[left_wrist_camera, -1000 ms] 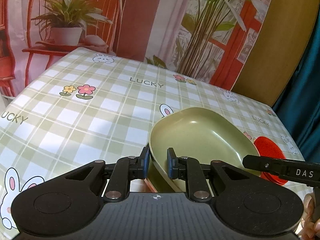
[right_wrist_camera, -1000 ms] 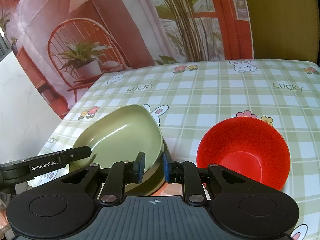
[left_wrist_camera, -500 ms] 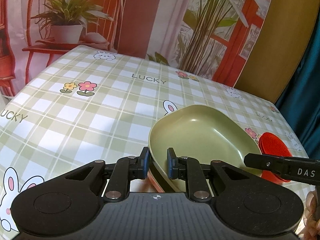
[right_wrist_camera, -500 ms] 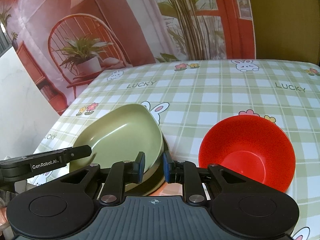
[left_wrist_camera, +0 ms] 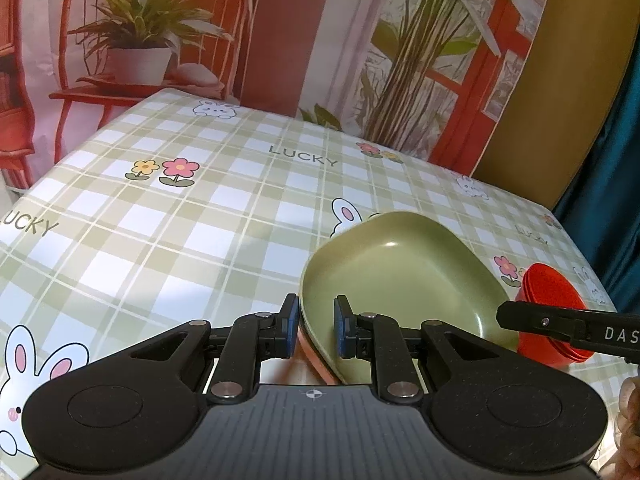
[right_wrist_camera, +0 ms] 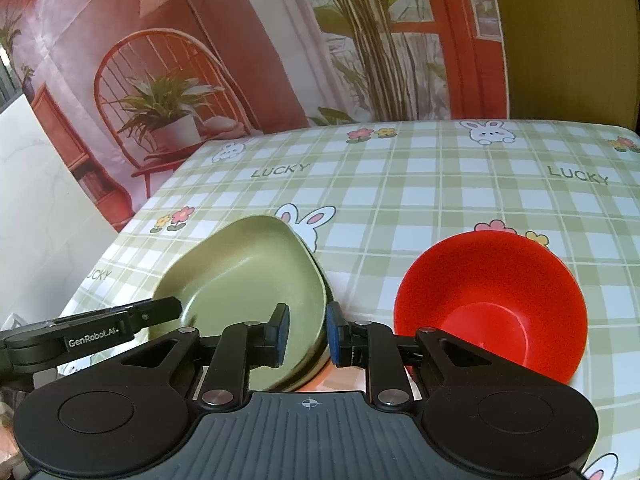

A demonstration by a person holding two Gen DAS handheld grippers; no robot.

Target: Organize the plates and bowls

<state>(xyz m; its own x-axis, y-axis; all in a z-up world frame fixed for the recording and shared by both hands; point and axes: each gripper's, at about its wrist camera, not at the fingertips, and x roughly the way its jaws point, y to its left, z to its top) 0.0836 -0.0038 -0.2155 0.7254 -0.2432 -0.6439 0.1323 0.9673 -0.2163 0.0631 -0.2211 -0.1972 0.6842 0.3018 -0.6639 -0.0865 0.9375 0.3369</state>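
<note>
- Left claw (left_wrist_camera: 316, 330) is sitting low centre in its own view, its blue pads (left_wrist_camera: 291, 330) straddling the near rim of the green plate (left_wrist_camera: 396, 280); whether they are pressing the rim or standing slightly off it, I cannot tell.
- Right claw (right_wrist_camera: 307, 334) is sitting low centre in its view, one pad inside the green plate (right_wrist_camera: 248, 276) and the other outside its right edge; the grip is likewise too unclear to call.
- A pinkish rim (left_wrist_camera: 316, 364) is peeking out under the green plate at the lower centre of the left view, so the plate is lying on top of something flat.
- In the right view, a darker green rim (right_wrist_camera: 320, 280) is showing along the plate's right side, just beneath it.
- The red bowl (right_wrist_camera: 492, 304) is standing upright on the desk (right_wrist_camera: 400, 192) in the lower right of the right view, just beside the plates and apart from them.
- In the left view, the red bowl (left_wrist_camera: 552, 296) is appearing at the right edge, partly behind the other claw's black finger (left_wrist_camera: 560, 324).
- The desk (left_wrist_camera: 160, 220) is wearing a green checked cloth with rabbits, flowers and the word LUCKY, filling the middle of both views.
- A printed backdrop (left_wrist_camera: 280, 32) of a chair and potted plants is hanging across the top of both frames.
</note>
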